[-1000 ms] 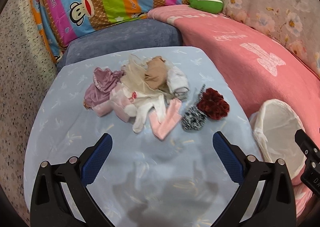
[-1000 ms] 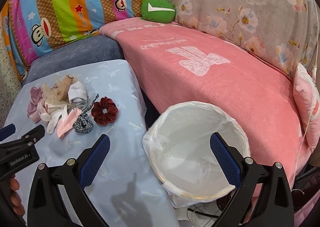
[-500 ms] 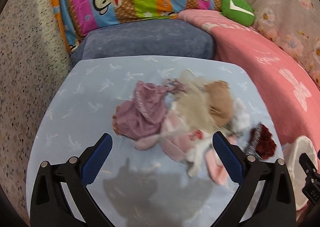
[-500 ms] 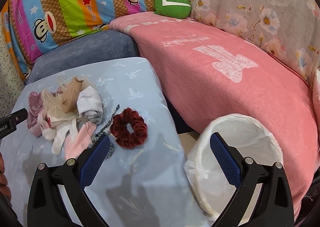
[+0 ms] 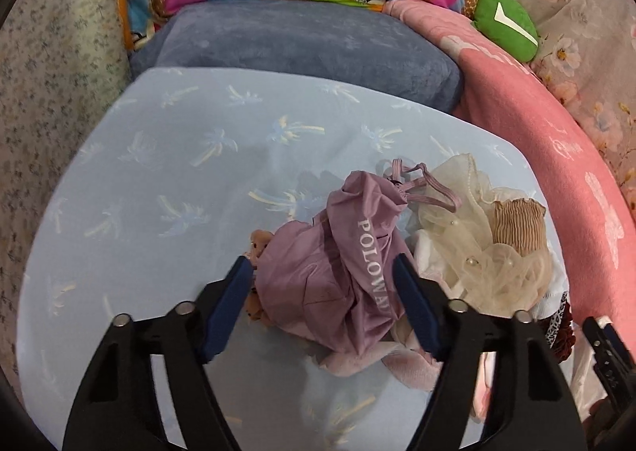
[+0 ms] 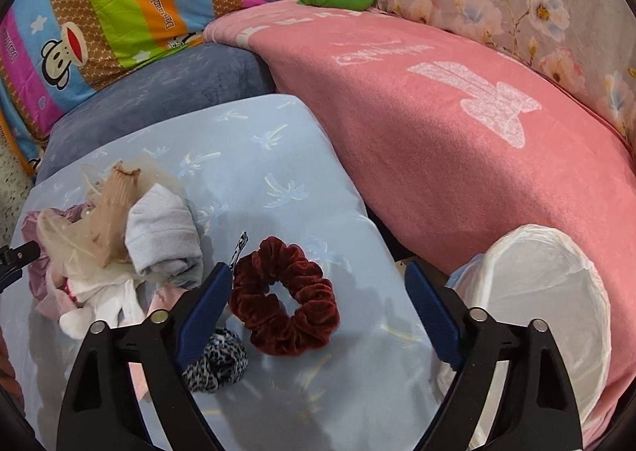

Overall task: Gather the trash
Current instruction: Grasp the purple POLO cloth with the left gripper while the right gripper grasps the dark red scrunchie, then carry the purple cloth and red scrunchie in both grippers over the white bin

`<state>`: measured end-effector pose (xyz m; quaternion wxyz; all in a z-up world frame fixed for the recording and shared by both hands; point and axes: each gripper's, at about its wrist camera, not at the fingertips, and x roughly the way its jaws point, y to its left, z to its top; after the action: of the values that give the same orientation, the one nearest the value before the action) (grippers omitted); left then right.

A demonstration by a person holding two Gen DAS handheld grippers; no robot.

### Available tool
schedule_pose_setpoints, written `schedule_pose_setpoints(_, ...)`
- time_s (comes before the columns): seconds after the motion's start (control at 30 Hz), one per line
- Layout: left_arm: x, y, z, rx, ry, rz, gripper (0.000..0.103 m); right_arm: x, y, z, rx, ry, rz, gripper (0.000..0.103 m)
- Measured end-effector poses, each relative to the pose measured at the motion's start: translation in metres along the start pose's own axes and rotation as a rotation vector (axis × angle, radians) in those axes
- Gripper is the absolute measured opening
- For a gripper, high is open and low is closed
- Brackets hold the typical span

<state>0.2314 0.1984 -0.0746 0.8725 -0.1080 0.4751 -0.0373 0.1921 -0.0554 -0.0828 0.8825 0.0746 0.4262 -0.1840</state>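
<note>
Surface: a pale blue table cover (image 5: 190, 188) printed with palm trees lies under me, a grey-blue cushion (image 5: 302, 41) at its 12 o'clock edge.
Room: striped monkey-print bedding (image 6: 119, 2) at 11 o'clock, a pink blanket (image 6: 457, 125) at 2.
Writing: the mauve drawstring bag (image 5: 330, 272) reads "POLOWA", the rest folded under.
My left claw (image 5: 322, 280): half open, its blue pads astride the bag, not visibly pinching.
My right claw (image 6: 318, 288): wide, around the dark red scrunchie (image 6: 284, 300), holding nothing.
Bin: the white-lined trash bin (image 6: 556, 292) sits at 3 o'clock, off the table.
</note>
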Motion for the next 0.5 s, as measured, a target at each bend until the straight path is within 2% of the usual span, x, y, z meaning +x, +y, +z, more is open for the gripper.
schedule_pose_setpoints(0.07,0.003,0.0,-0.002,-0.004,0.015,-0.03,0.045,0.011,0.001,0.0,0.005,0.023,0.007,0.07)
schedule_pose_setpoints(0.1,0.004,0.001,-0.002,-0.001,0.017,-0.04,0.041,0.015,0.001,0.0,0.006,0.033,0.01,0.065)
schedule_pose_setpoints(0.17,0.005,-0.002,-0.004,0.009,0.028,-0.066,0.023,0.024,0.001,-0.002,0.005,0.058,0.016,0.055)
schedule_pose_setpoints(0.2,0.005,-0.002,-0.004,0.01,0.031,-0.075,0.02,0.028,0.001,-0.004,0.006,0.073,0.023,0.049)
schedule_pose_setpoints(0.23,0.004,-0.002,-0.005,0.011,0.033,-0.085,0.012,0.032,0.001,-0.006,0.008,0.089,0.033,0.046)
schedule_pose_setpoints(0.3,0.001,-0.004,-0.006,0.022,0.024,-0.091,0.008,0.04,-0.001,-0.011,0.02,0.117,0.059,0.033)
schedule_pose_setpoints(0.33,-0.002,-0.006,-0.006,0.029,0.016,-0.093,0.006,0.04,-0.002,-0.013,0.024,0.118,0.061,0.032)
schedule_pose_setpoints(0.4,-0.007,-0.009,-0.004,0.041,0.003,-0.096,0.005,0.04,-0.003,-0.015,0.023,0.116,0.065,0.022)
schedule_pose_setpoints(0.5,-0.019,-0.018,-0.002,0.068,-0.023,-0.097,0.004,0.032,-0.007,-0.015,0.036,0.116,0.089,0.016)
